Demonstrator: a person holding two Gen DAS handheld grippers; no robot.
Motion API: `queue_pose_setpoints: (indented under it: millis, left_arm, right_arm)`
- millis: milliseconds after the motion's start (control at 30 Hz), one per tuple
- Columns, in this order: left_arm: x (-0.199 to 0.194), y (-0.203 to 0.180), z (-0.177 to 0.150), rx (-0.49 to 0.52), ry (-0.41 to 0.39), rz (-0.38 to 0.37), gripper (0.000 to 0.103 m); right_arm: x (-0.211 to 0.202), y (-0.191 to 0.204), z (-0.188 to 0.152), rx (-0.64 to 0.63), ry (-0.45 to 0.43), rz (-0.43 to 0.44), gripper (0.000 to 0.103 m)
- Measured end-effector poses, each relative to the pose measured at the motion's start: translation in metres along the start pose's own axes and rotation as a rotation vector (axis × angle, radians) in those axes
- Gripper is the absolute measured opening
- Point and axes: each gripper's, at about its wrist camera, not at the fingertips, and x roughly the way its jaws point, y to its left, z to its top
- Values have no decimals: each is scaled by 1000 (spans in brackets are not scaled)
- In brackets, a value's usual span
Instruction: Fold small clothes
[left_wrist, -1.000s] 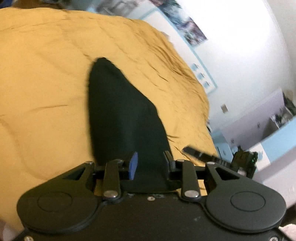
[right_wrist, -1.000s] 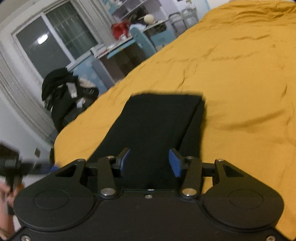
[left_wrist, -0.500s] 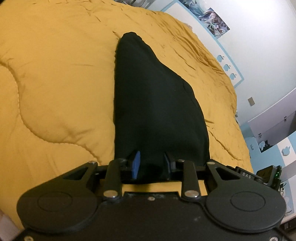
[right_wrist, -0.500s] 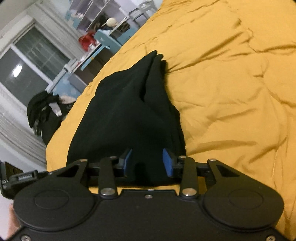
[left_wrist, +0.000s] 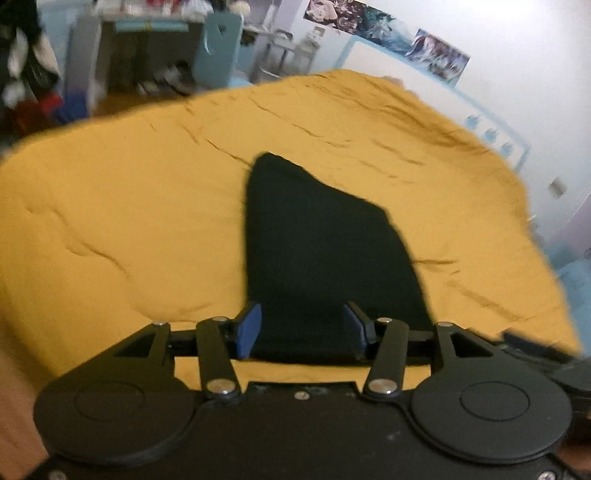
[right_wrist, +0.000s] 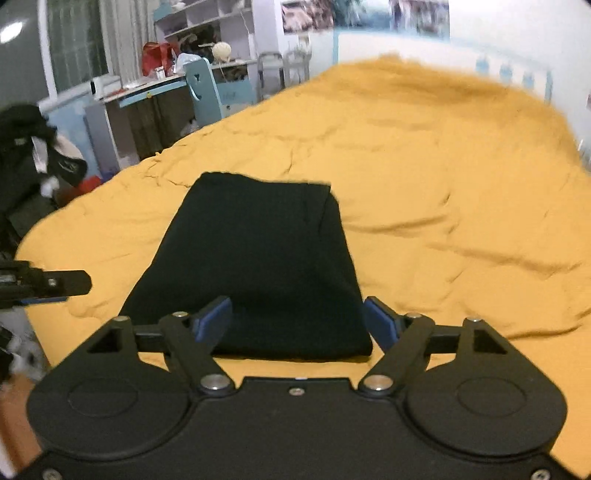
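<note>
Between the spread blue pads of the left gripper (left_wrist: 301, 330) lies the near edge of the black garment (left_wrist: 321, 251), the jaws standing apart with nothing pinched; whether the pads touch the cloth cannot be told. On the right gripper (right_wrist: 297, 325) the fingers gape wider, one pad over the cloth and the other just off its right side, and they too grip nothing. From the right wrist view the garment (right_wrist: 255, 266) is a folded, roughly rectangular slab, flat on the mustard-yellow quilt (right_wrist: 424, 166), its near fold running straight across just ahead of the fingertips. From the left wrist view it narrows away to a rounded far tip. The left gripper's arm shows at the left border of the right wrist view, beside the garment's left side.

Open quilt (left_wrist: 129, 221) stretches on every side of the cloth, widest to the right and beyond it. The quilt is soft, stitched and creased in shallow ridges; the garment looks matte and smooth. Past the far bed edge stand a blue chair (right_wrist: 203, 88) and a cluttered desk (right_wrist: 147, 92).
</note>
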Motion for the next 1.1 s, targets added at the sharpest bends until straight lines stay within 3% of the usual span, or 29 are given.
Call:
queue_pose_setpoints:
  millis: [100,500,1100]
  left_arm:
    - [-12,-12,-13,52,-1,50,53]
    - [-27,-23,-43,82,65,45,54]
    - [-24,-29,-43,105,99,54,54]
  right_arm:
    - [-20,18,-2,-40,-7,-25,79]
    - [-46,27,-23,67,23,-30,79]
    - [-50,28,-27,97,37,-30,79]
